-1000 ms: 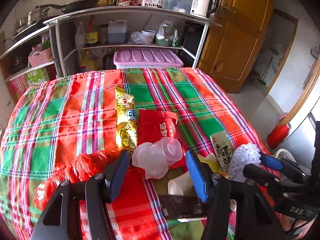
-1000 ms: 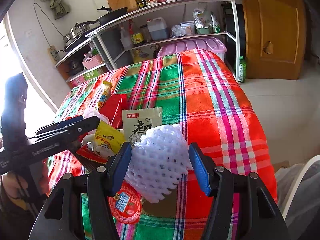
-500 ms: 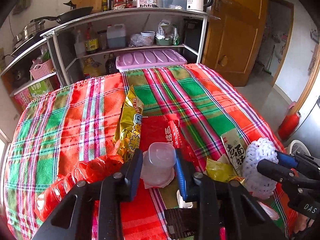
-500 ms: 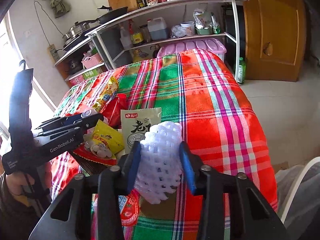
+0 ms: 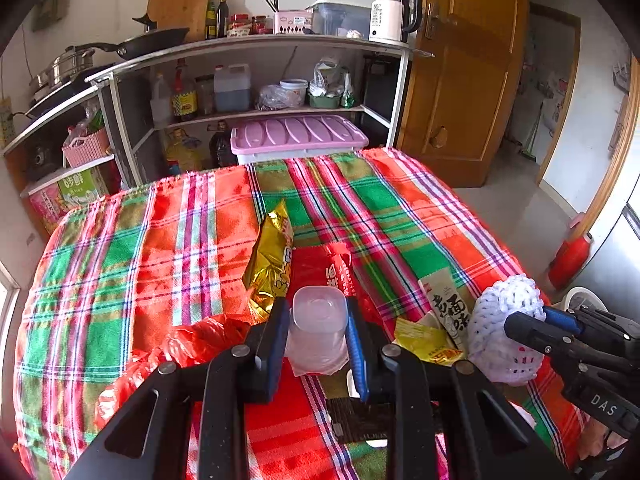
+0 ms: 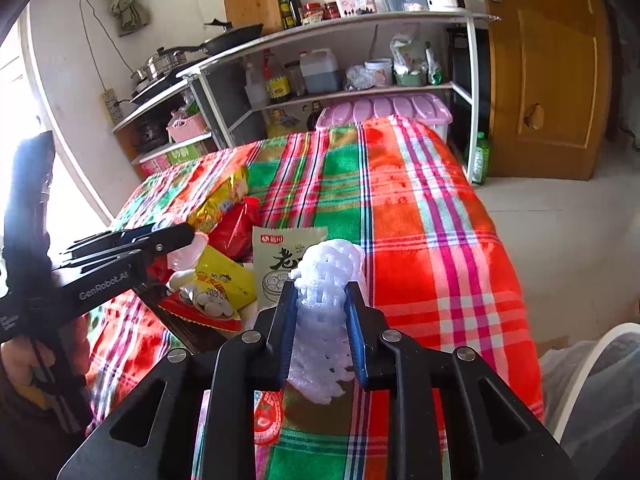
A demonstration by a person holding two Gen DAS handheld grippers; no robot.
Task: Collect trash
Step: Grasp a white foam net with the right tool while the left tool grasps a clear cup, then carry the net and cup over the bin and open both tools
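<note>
My left gripper is shut on a clear plastic cup and holds it above the plaid tablecloth. My right gripper is shut on a white foam fruit net, squeezed narrow between the blue pads; the net also shows in the left wrist view. Loose trash lies around them: a gold snack bag, a red wrapper, a beige noodle packet, a yellow packet and a crumpled red plastic bag.
A metal shelf with bottles, pans and a pink-lidded box stands behind the table. A wooden door is at the right. A red canister stands on the floor by the table's right edge.
Both grippers closed from open: the left on the clear cup, the right on the foam net, squeezing it narrower. Both lifted slightly.
</note>
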